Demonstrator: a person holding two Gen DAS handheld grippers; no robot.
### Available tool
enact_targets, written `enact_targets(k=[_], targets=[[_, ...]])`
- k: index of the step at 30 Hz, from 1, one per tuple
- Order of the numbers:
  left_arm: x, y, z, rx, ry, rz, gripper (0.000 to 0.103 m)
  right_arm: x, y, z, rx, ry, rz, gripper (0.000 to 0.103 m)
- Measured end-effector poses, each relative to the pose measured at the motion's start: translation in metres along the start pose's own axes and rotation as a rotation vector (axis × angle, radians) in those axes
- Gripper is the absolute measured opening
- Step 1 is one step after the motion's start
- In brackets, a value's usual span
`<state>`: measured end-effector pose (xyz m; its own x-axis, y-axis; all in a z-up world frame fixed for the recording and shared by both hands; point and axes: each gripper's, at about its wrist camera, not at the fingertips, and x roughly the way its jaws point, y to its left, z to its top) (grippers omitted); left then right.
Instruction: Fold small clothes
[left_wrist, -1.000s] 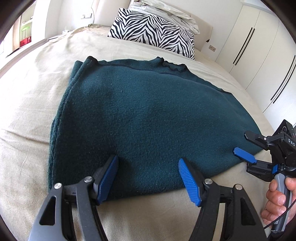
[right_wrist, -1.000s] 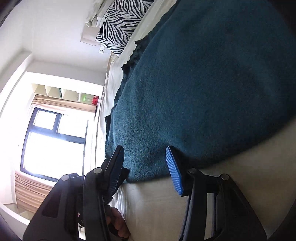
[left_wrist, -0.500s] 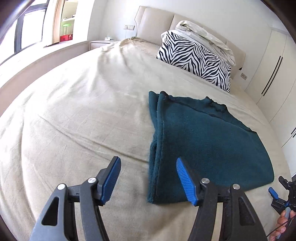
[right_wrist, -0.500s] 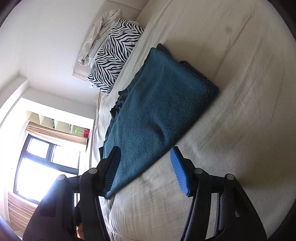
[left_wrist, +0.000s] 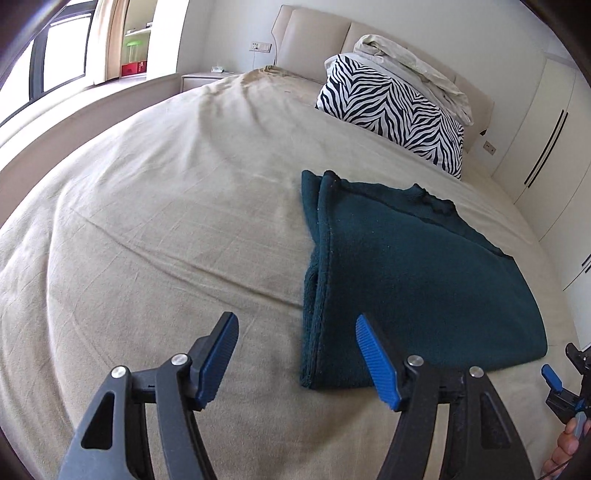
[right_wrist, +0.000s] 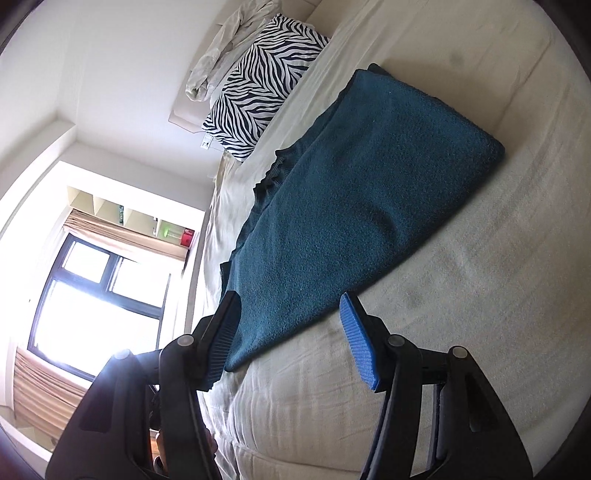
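We see a dark green top (left_wrist: 417, 273) lying flat on the bed (left_wrist: 166, 229), near the bed's front edge and well away from the zebra pillow (left_wrist: 391, 114). It is already folded over, with soft layers stacked along its left side.

Our left tongs (left_wrist: 297, 356) are wide open and hold nothing. They hang above the bed, just in front of the top's near left corner. Our right tongs (right_wrist: 291, 341) are partly open and also hold nothing. Their jaws have just been opening, and the top's near corner shows between them, but the pads do not press on it.

We think the top is light, soft and floppy. It looks fuzzy, so it should not slip out of the pads. It will bend and sag if we lift it by one spot.

We think the best places to grab are the two near corners, one for each tongs. We should pinch all the layers at once so the fold does not fall open.
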<state>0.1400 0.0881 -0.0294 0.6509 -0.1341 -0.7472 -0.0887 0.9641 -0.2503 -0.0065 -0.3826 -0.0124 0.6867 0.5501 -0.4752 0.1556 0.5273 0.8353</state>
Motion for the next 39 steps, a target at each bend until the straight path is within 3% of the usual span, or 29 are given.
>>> enact_targets(k=[4, 9, 14, 18, 21, 27, 30, 32, 36, 38, 39], targets=[[0.008, 0.008, 0.002, -0.058, 0.031, -0.115, 0.075, 0.010, 0.005, -0.002, -0.015, 0.028, 0.017, 0.055], [0.036, 0.031, 0.004, -0.243, 0.134, -0.351, 0.076, 0.023, 0.012, -0.005, -0.028, 0.079, 0.046, 0.055], [0.065, 0.049, 0.014, -0.393, 0.231, -0.530, 0.075, 0.041, 0.021, -0.004, -0.042, 0.127, 0.077, 0.055], [0.081, 0.050, 0.026, -0.441, 0.295, -0.595, 0.075, 0.060, 0.031, -0.001, -0.060, 0.164, 0.096, 0.055], [0.094, 0.047, 0.031, -0.452, 0.350, -0.588, 0.073, 0.077, 0.044, 0.002, -0.089, 0.199, 0.103, 0.055], [0.104, 0.039, 0.035, -0.450, 0.369, -0.611, 0.071, 0.119, 0.077, 0.011, -0.145, 0.267, 0.115, 0.055], [0.106, 0.041, 0.033, -0.468, 0.370, -0.618, 0.063, 0.145, 0.095, 0.016, -0.169, 0.305, 0.122, 0.055], [0.108, 0.042, 0.030, -0.487, 0.384, -0.636, 0.047, 0.164, 0.106, 0.017, -0.174, 0.336, 0.110, 0.055], [0.115, 0.045, 0.021, -0.526, 0.400, -0.683, 0.028, 0.202, 0.126, 0.017, -0.199, 0.390, 0.094, 0.055], [0.121, 0.048, 0.018, -0.543, 0.406, -0.690, 0.012, 0.221, 0.133, 0.016, -0.208, 0.417, 0.092, 0.055], [0.123, 0.050, 0.016, -0.556, 0.404, -0.697, 0.012, 0.230, 0.137, 0.016, -0.213, 0.426, 0.083, 0.055]])
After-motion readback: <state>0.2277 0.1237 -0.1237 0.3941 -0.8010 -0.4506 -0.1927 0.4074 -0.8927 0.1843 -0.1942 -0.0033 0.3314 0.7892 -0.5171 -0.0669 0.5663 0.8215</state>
